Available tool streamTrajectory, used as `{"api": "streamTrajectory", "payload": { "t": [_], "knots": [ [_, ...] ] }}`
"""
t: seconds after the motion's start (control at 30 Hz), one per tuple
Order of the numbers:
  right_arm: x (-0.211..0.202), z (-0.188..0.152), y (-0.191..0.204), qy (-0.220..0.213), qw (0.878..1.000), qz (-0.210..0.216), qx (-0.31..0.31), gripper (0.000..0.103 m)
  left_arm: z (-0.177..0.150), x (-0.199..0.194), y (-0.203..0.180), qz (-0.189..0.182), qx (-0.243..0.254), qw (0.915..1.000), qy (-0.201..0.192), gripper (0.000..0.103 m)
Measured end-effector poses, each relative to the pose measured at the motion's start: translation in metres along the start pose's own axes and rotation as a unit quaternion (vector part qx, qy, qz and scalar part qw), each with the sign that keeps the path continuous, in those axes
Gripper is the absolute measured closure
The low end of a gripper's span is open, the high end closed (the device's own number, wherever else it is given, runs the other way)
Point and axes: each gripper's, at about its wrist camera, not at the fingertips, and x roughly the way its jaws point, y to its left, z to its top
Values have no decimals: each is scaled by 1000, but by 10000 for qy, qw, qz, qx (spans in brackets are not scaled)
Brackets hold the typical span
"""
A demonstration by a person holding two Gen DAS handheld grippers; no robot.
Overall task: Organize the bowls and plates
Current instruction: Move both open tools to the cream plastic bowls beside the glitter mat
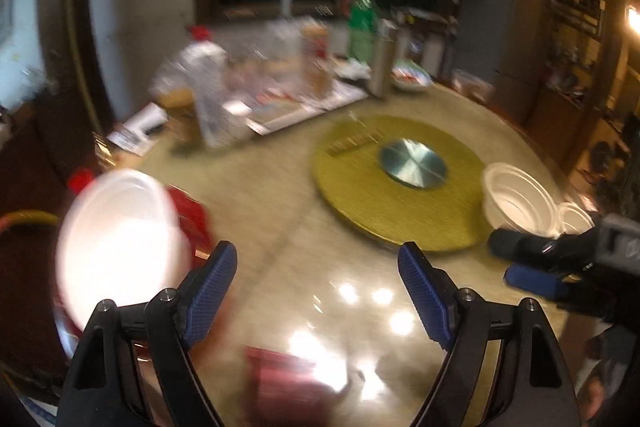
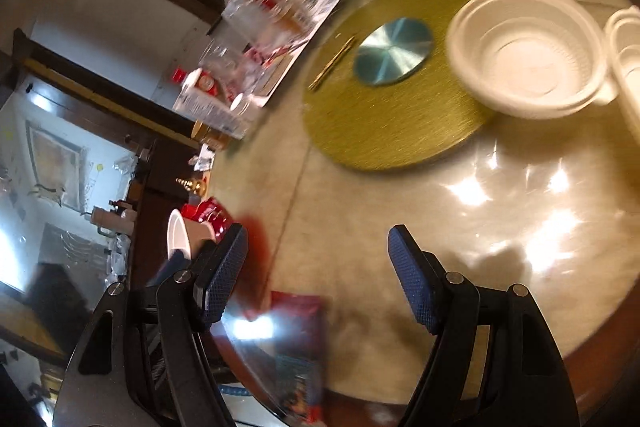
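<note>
- Both sets of fingers, left gripper and right gripper, are spread wide with nothing in them.
- A big bowl sits at the turntable edge, a smaller one touching it.
- One plate is tilted at the counter's left edge, well apart.
- We reckon gathering has barely started; stacking remains.

Three white bowls, one green bottle.

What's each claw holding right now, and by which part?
Nothing. Left claw and right claw are both open with only table between their pads. The white bowl sits left of the left claw, ungripped.
</note>
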Motion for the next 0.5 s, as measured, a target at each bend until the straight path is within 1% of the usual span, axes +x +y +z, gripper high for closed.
{"api": "streamTrajectory", "payload": {
  "t": [0.07, 0.17, 0.27, 0.33, 0.43, 0.5],
  "knots": [
    [-18, 14, -12, -80, 9999, -144, 5, 29, 0, 12, -17, -213, 16, 9996, 190, 20],
    [-37, 42, -31, -104, 9995, -296, 2, 29, 5, 25, -44, -429, 40, 9985, 324, 20],
    [-48, 71, -53, -1, 9983, -586, 42, 29, 12, 38, -68, -696, -54, 9962, 512, 20],
    [-55, 90, -70, -84, 9966, -803, 161, 29, 18, 48, -83, -792, -115, 9948, 631, 20],
    [-58, 112, -93, -161, 9960, -811, 341, 29, 28, 60, -104, -863, -231, 9937, 683, 20],
    [-54, 123, -107, -87, 9957, -792, 480, 29, 34, 68, -117, -863, -235, 9937, 679, 20]
  ]
}}
